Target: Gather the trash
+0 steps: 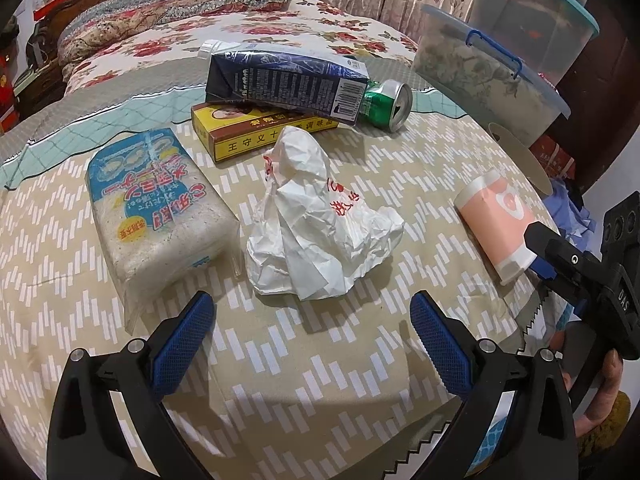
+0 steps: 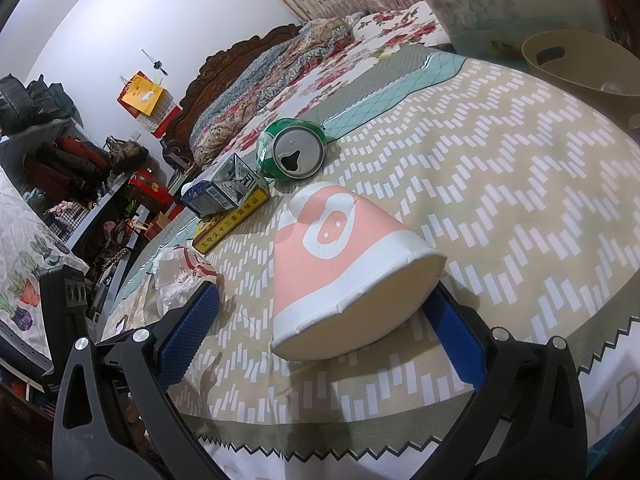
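Observation:
A crumpled white plastic bag (image 1: 316, 232) lies mid-table, just ahead of my open left gripper (image 1: 312, 320). A pink and white paper cup (image 1: 498, 224) lies on its side at the right; in the right wrist view the cup (image 2: 340, 264) lies between the fingers of my open right gripper (image 2: 324, 320), rim toward me, squashed. A dark blue carton (image 1: 280, 80) rests on a yellow box (image 1: 256, 132), with a crushed green can (image 1: 388, 106) beside it. A blue and white packet (image 1: 156, 208) lies at the left.
A beige bin (image 2: 580, 64) stands at the far right of the table. Clear lidded tubs (image 1: 492, 68) sit behind the table at the right. A floral bed (image 1: 240, 32) lies beyond. The tablecloth's zigzag edge (image 2: 360, 440) is close to me.

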{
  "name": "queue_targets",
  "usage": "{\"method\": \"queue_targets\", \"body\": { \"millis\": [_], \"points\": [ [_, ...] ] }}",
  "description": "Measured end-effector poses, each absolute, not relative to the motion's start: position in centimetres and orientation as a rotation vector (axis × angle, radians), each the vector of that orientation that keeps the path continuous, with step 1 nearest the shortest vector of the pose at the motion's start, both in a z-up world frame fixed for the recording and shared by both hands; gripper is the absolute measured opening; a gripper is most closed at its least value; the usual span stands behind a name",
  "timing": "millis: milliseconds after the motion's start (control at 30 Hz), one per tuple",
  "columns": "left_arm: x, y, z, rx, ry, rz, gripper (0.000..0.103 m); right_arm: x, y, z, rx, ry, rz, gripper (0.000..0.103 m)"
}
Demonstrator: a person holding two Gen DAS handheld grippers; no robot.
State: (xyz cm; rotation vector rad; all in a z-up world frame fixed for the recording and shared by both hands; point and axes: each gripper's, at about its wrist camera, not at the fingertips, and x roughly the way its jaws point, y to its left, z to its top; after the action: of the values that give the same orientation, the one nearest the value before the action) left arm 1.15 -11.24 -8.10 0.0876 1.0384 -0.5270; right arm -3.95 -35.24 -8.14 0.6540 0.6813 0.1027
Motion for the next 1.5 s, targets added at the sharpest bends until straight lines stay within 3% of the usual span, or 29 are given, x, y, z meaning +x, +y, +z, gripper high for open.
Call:
{"method": "queue_targets", "body": {
  "millis": [1200, 1367, 1500],
  "points": [
    [0.9, -10.7, -5.4, 0.047, 0.971, -0.592, 0.094, -4.2, -35.6, -8.3, 0.666, 0.694, 0.111, 0.099],
    [1.6, -12.1, -5.0, 0.057, 0.974, -0.638, 0.094, -4.3, -35.8, -8.3, 0.666, 0.703, 0.118, 0.090],
    [2.4, -14.2, -5.5, 0.108, 0.983, -0.645, 0.093, -4.3, -36.1, -8.4, 0.674, 0.711, 0.128, 0.076]
  ]
}}
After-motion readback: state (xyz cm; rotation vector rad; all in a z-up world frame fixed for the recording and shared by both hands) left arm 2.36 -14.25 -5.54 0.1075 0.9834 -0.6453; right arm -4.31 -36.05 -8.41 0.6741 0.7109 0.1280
